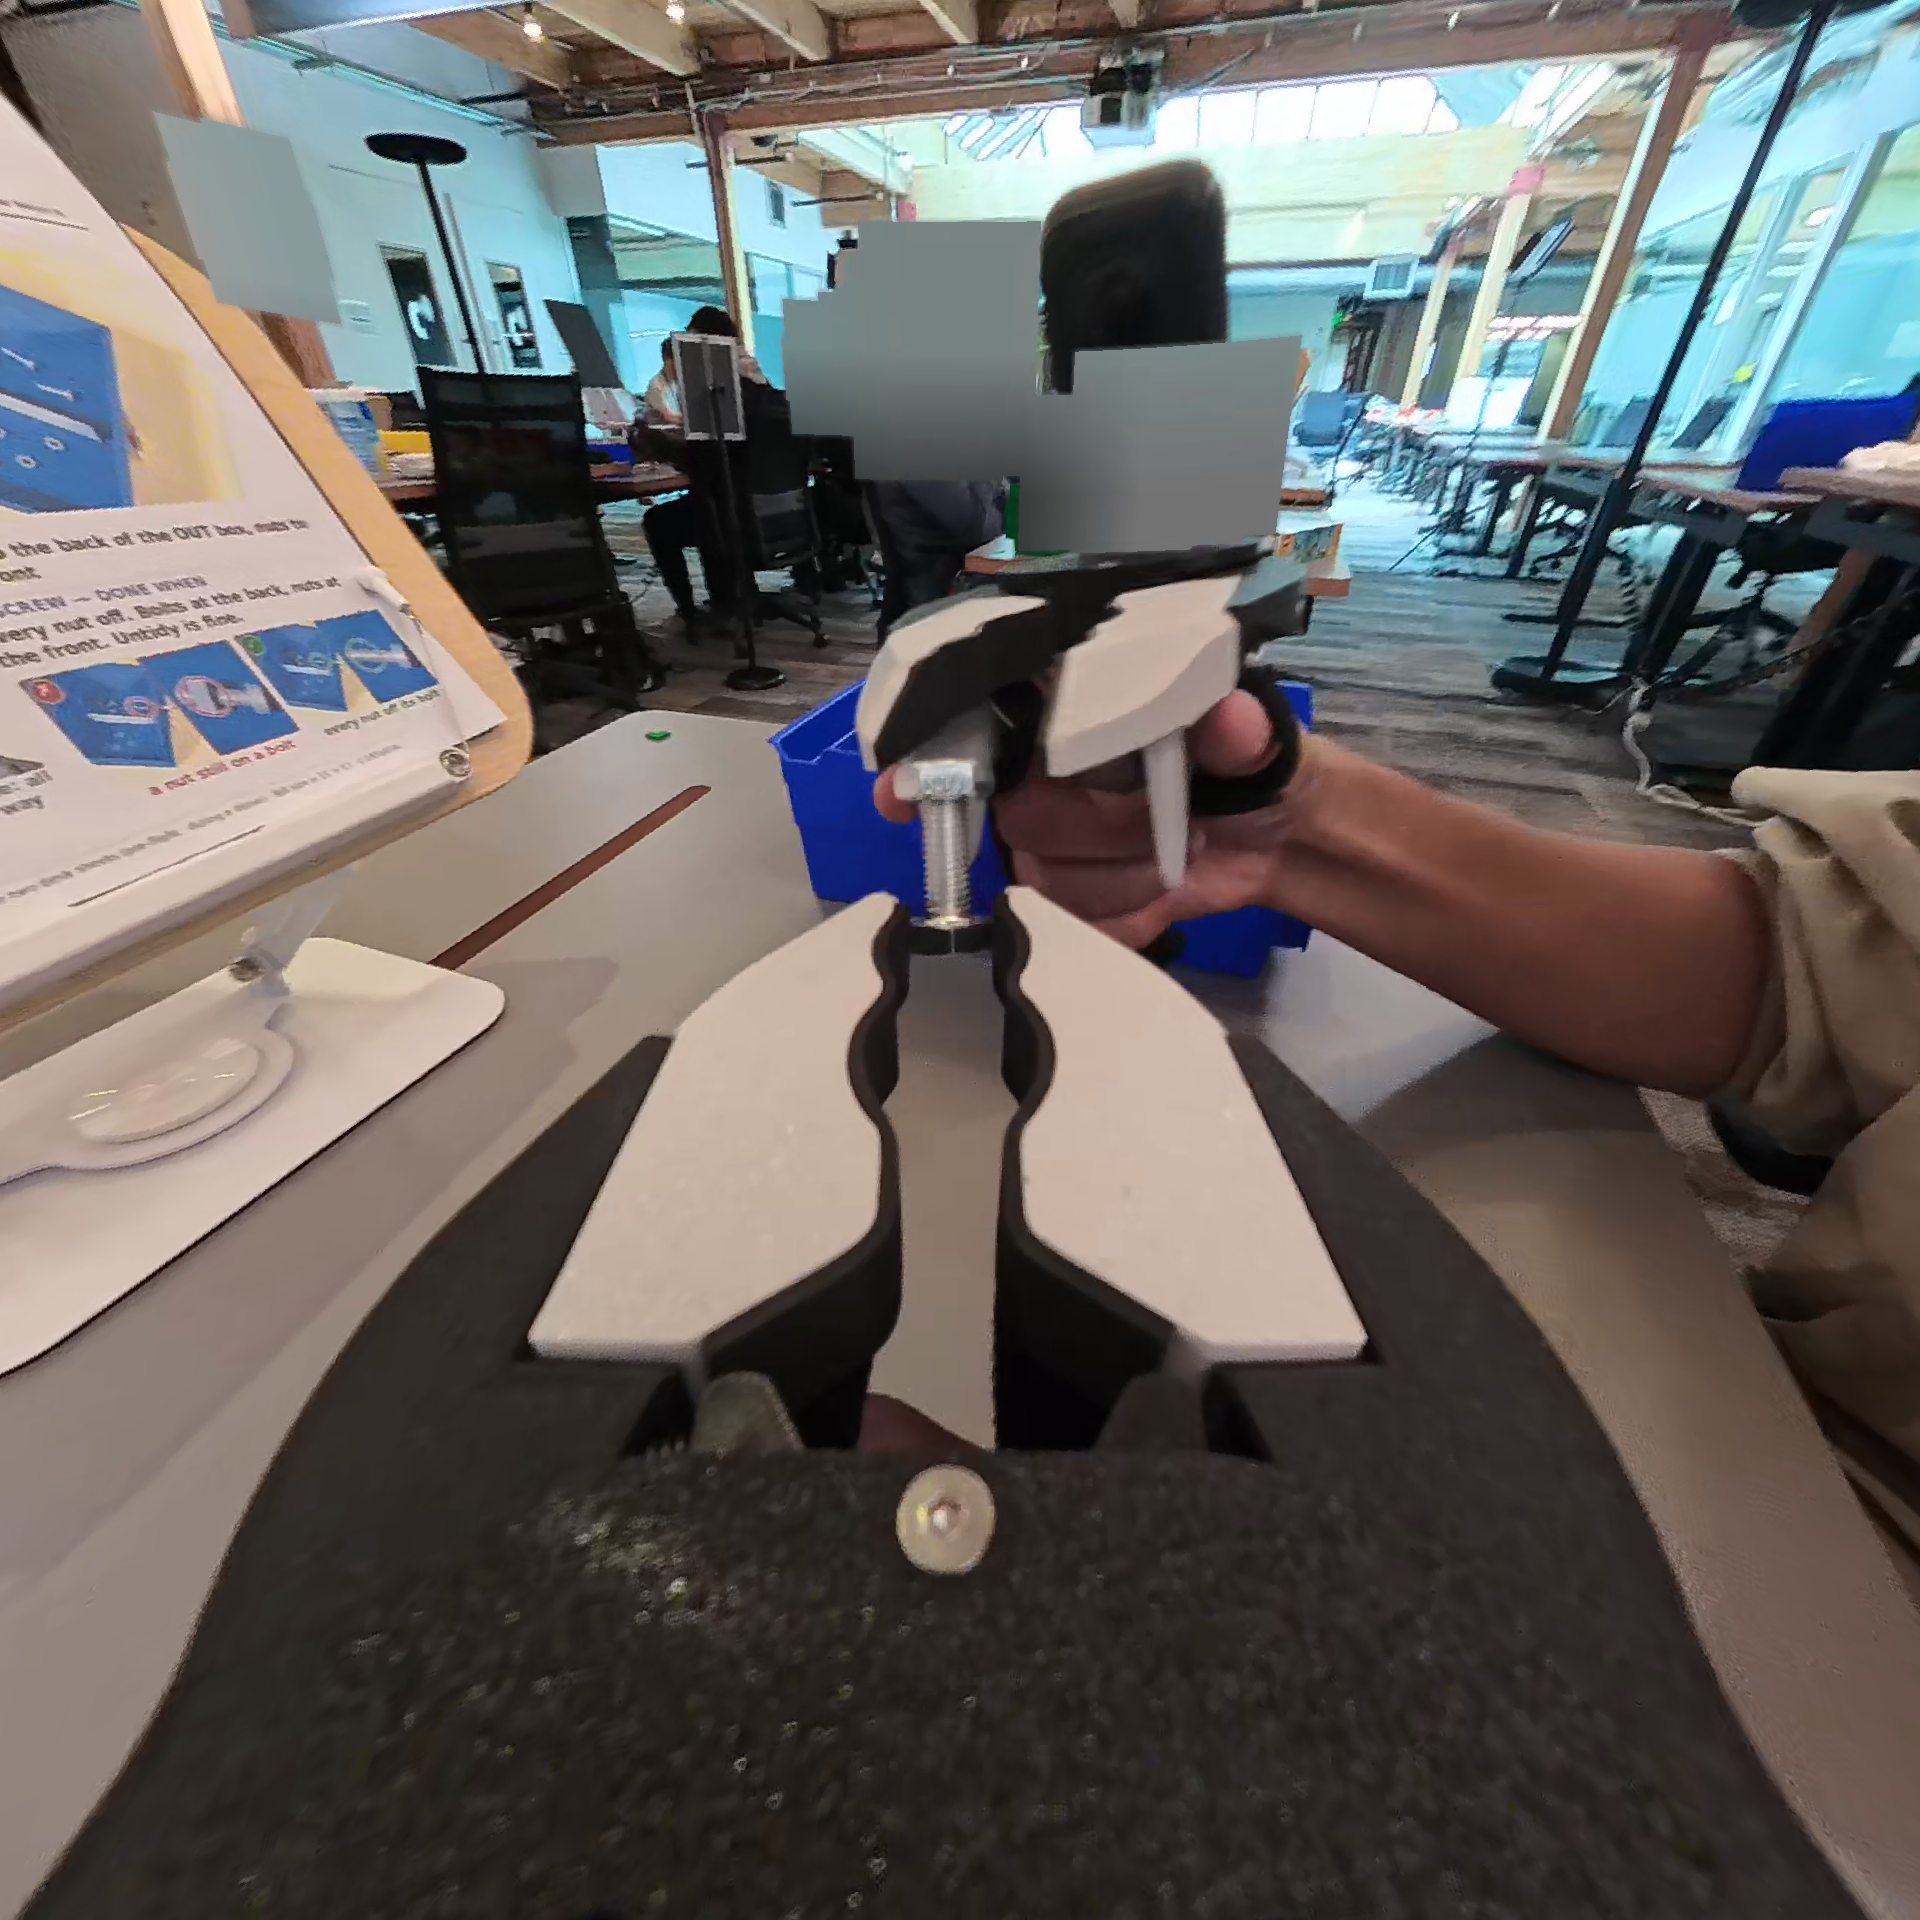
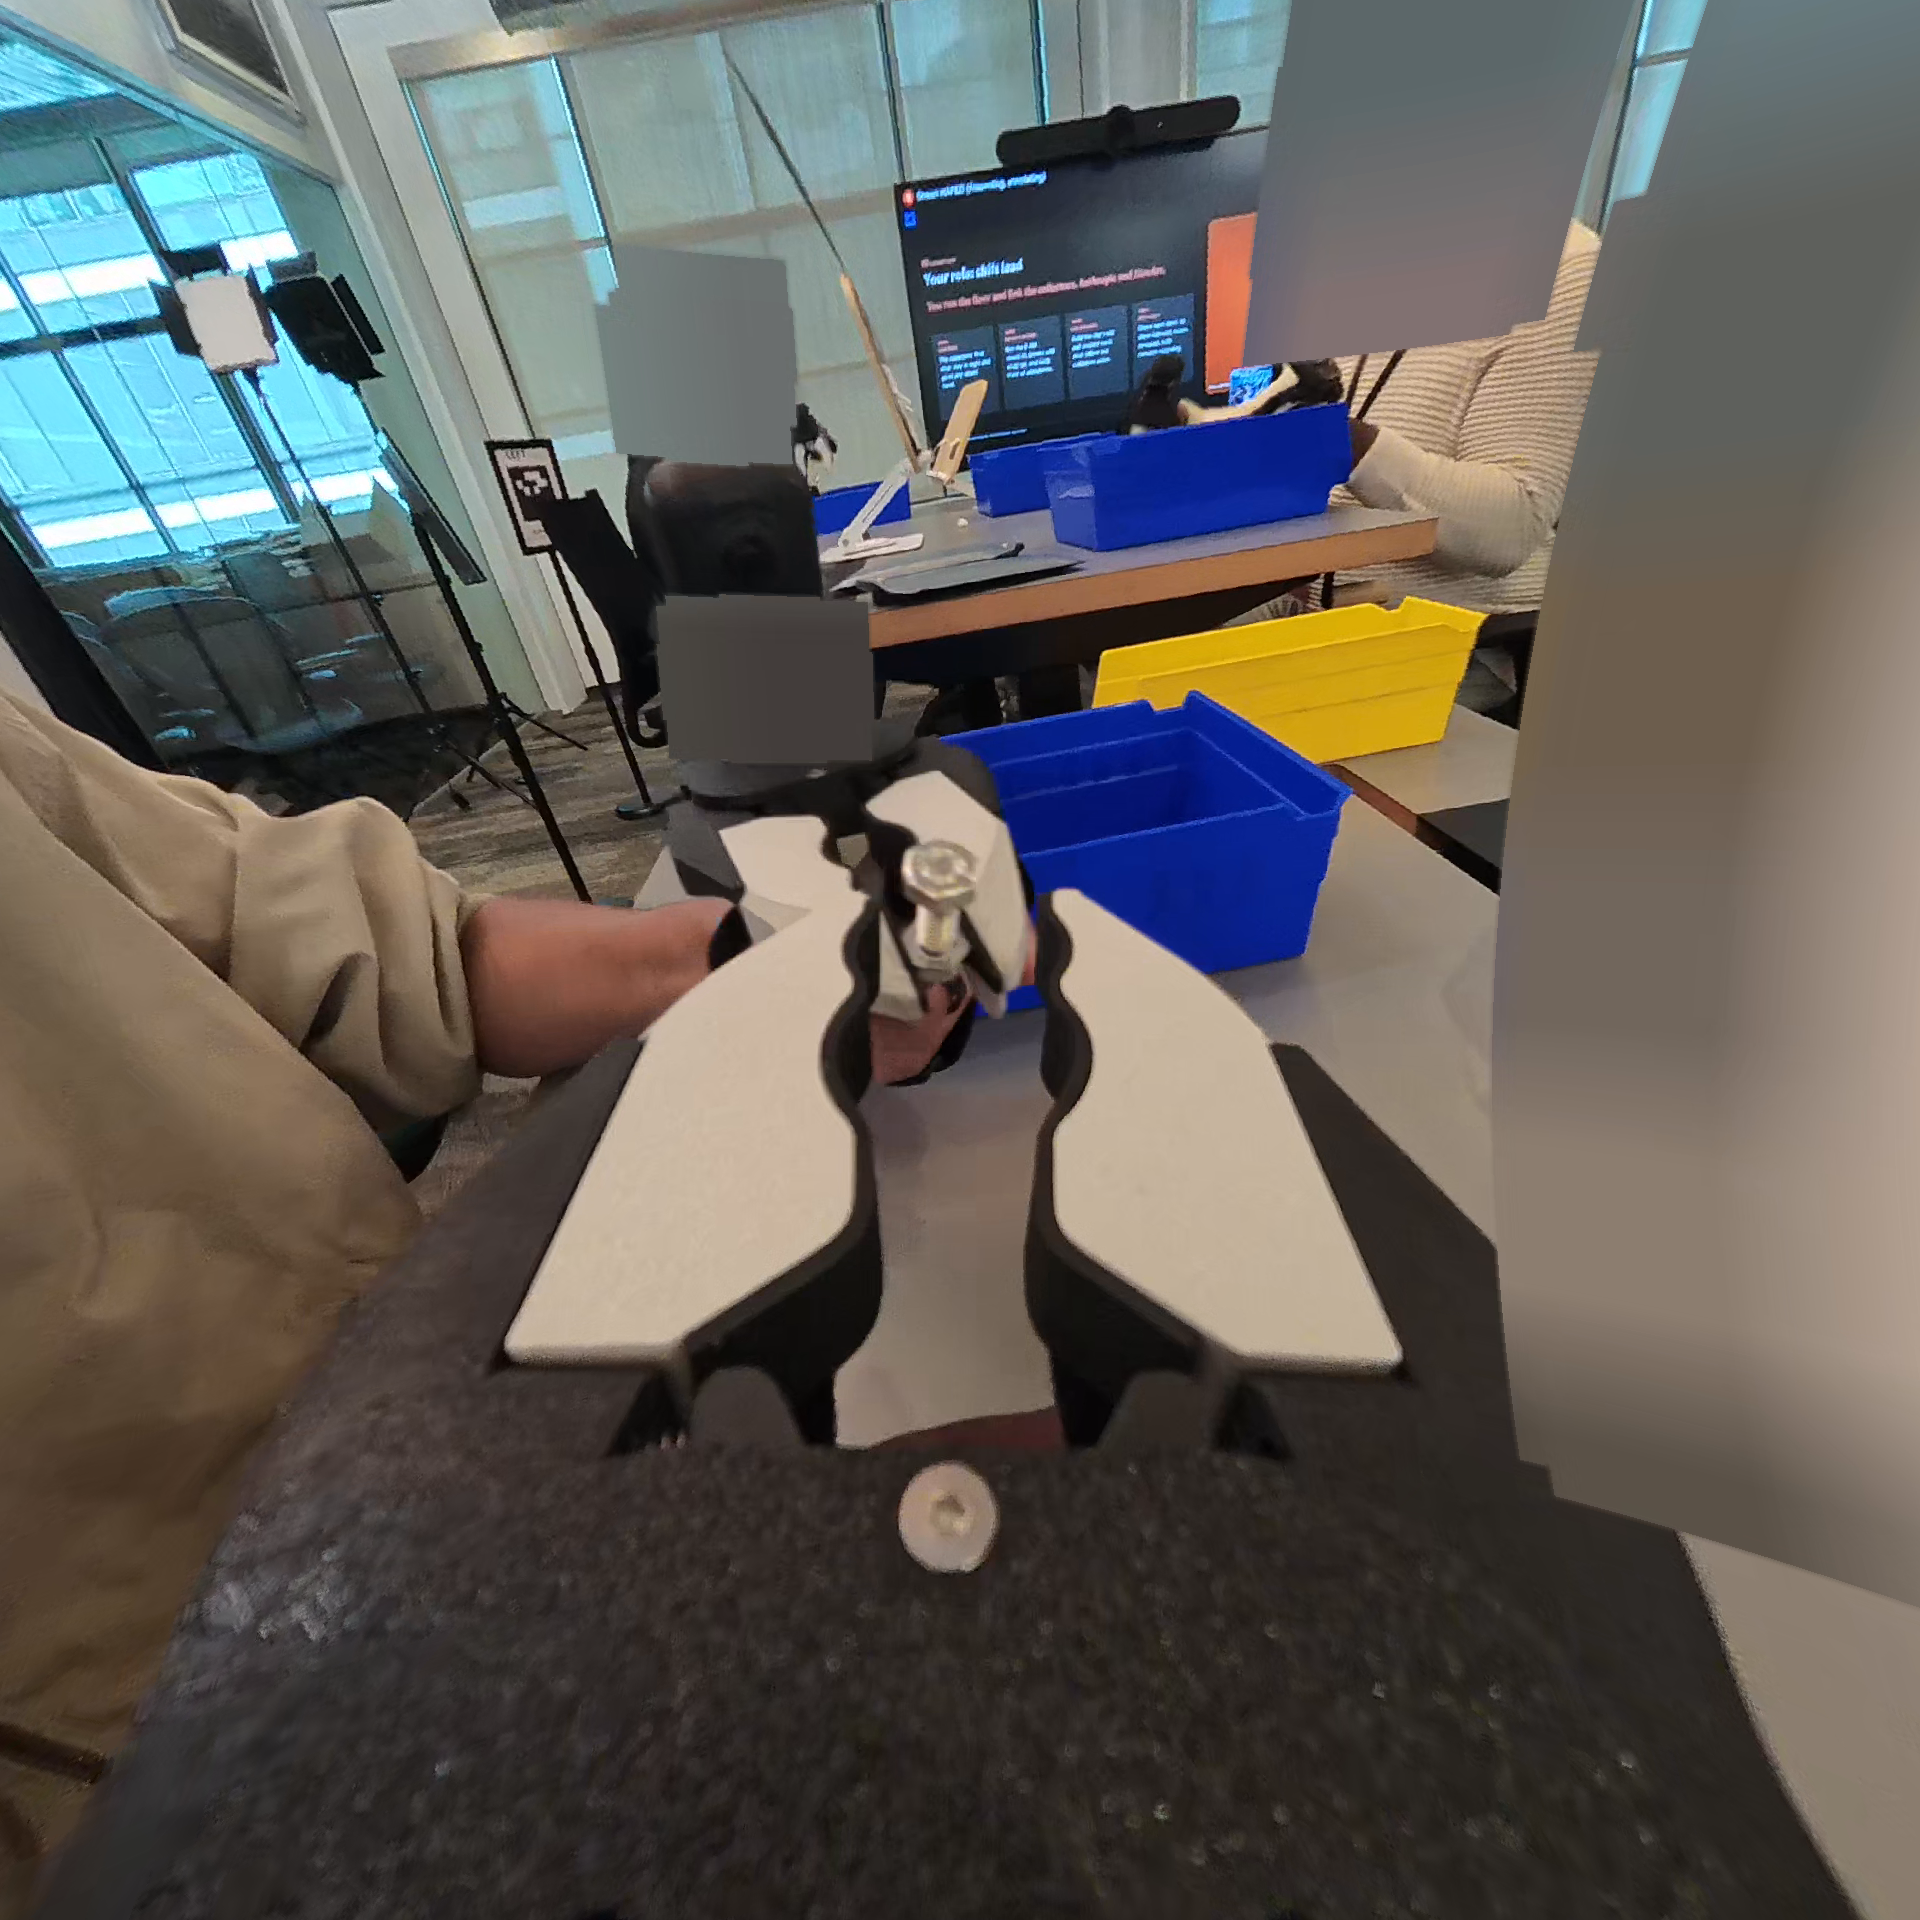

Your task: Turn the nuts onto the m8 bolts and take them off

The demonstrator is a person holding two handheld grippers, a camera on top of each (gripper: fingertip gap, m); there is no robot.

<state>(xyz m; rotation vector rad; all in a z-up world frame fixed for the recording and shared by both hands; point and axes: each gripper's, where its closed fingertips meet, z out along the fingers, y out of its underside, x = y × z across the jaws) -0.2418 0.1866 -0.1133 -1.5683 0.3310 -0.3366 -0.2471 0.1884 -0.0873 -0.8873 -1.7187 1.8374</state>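
A silver m8 bolt [image 1: 943, 852] stands upright in the air over the grey table [image 1: 644, 935], its hex head on top. My left gripper [image 1: 953, 920] is shut on the nut [image 1: 951, 940] at the bolt's lower end. In the right wrist view the bolt [image 2: 938, 894] rises from the left gripper [image 2: 940, 987]. My right gripper [image 2: 956, 914] is open, its fingertips wide on either side of the bolt head, with no contact that I can see. In the left wrist view the right gripper [image 1: 1023, 707] sits just above the head, held by a hand.
An empty blue bin [image 2: 1164, 831] stands on the table right behind the grippers, also in the left wrist view [image 1: 831, 821]. A yellow bin [image 2: 1288, 665] stands farther back. An instruction sheet on a stand [image 1: 208, 623] with a white base [image 1: 260, 1039] is at the left. A sleeved arm [image 1: 1455, 914] reaches in from the right. Less than 4 cm separates the two grippers' tips.
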